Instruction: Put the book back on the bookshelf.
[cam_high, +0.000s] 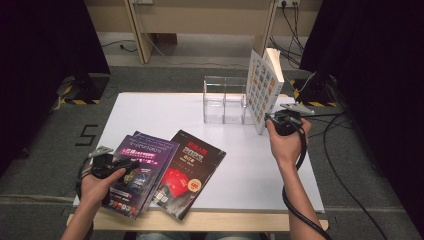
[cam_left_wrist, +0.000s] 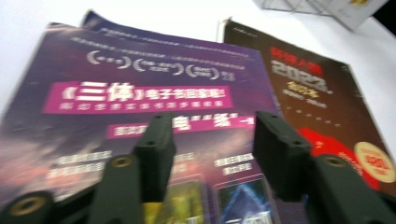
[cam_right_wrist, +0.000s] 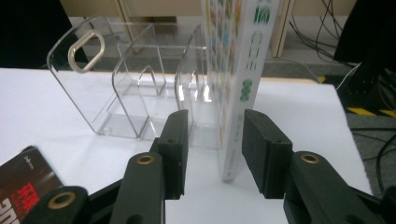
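A white book with small coloured pictures on its cover stands on edge at the right end of a clear acrylic rack. My right gripper is at its lower near corner. In the right gripper view the book's spine is between the jaws of my right gripper, close to the right jaw, with a gap to the left one. My left gripper hovers open over a purple magazine at the table's near left. In the left gripper view the jaws of my left gripper stand apart above the purple cover.
A second purple magazine lies under the first. A black and red magazine overlaps them on the right. The clear rack has several upright dividers. The white table ends close behind the rack. Cables lie on the floor at the right.
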